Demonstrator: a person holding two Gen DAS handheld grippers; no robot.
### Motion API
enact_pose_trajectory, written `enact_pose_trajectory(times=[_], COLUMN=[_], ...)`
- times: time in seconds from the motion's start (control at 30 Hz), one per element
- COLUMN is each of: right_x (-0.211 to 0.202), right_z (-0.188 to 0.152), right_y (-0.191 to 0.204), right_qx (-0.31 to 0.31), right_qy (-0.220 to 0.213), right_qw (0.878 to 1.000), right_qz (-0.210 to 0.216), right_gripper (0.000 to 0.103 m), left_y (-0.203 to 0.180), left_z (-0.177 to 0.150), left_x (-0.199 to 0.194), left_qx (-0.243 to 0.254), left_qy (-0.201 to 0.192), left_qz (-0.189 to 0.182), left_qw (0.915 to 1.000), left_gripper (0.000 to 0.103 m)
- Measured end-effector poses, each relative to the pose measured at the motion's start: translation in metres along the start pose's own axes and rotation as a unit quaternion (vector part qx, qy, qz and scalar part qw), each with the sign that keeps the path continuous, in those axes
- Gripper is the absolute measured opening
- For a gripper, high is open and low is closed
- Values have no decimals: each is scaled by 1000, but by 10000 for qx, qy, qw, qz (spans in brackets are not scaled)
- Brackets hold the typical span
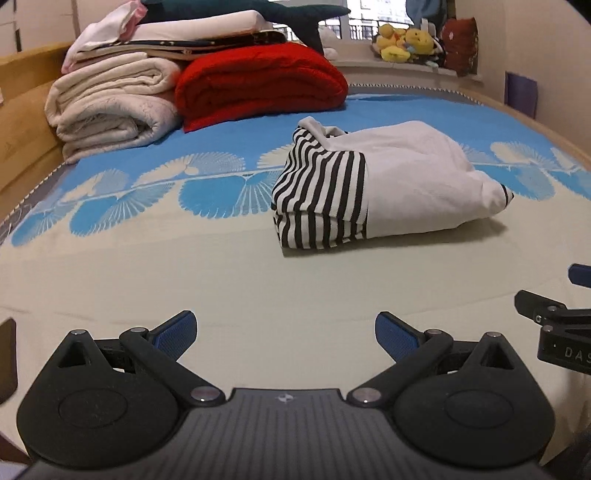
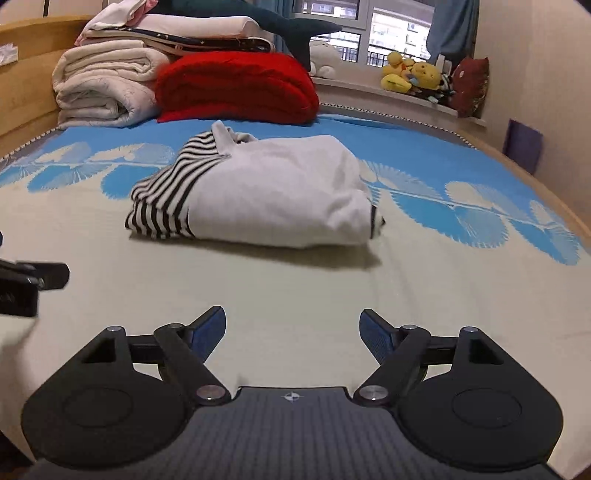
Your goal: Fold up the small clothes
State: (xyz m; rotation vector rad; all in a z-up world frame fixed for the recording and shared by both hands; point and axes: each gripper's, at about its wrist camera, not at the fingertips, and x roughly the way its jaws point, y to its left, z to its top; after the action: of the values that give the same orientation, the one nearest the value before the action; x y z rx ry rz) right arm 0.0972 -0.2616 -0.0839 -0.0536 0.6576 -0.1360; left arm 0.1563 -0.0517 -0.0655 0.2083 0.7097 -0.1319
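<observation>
A small white garment with black-and-white striped sleeves [image 1: 373, 188] [image 2: 258, 192] lies folded into a compact bundle on the bed, stripes to the left. My left gripper [image 1: 286, 334] hovers over the cream part of the bedspread well short of the bundle, open with nothing between its blue pads [image 1: 177, 332]. In the right wrist view my right gripper [image 2: 291, 330] is likewise open and empty, short of the bundle. Each gripper shows at the edge of the other's view, the right gripper's body [image 1: 561, 328] at the right, the left gripper's body [image 2: 26, 288] at the left.
The bedspread [image 1: 147, 266] is cream with a blue fan pattern. Stacked at the back left are cream blankets [image 1: 110, 107], a red blanket [image 1: 258, 81] and more bedding with a dark plush shark [image 2: 280, 22] on top. Yellow plush toys [image 2: 413, 75] sit on the window sill. A wooden headboard [image 1: 22, 110] runs along the left.
</observation>
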Motion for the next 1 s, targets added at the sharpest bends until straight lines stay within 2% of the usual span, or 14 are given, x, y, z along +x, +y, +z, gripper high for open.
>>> enact_pose_trajectory(times=[0.17,0.47,1.0], right_x=[-12,-11,-3], right_z=[-14,-16,-14], right_y=[-4,-11,0], right_qx=[97,260,102], right_qy=[-187,-245,-205], right_qw=[9996,9990,9996], right_qz=[-197,-265,-152], right_gripper=[81,82,82], left_y=[-1,-9,-8], left_z=[-4,-7,-6], left_x=[-6,-3,6], left_qx=[-179,11,-23], left_qy=[-7,-1,132], left_qz=[-282,-244,-241], left_qw=[9994,9997,9996], left_gripper=[103,103,103])
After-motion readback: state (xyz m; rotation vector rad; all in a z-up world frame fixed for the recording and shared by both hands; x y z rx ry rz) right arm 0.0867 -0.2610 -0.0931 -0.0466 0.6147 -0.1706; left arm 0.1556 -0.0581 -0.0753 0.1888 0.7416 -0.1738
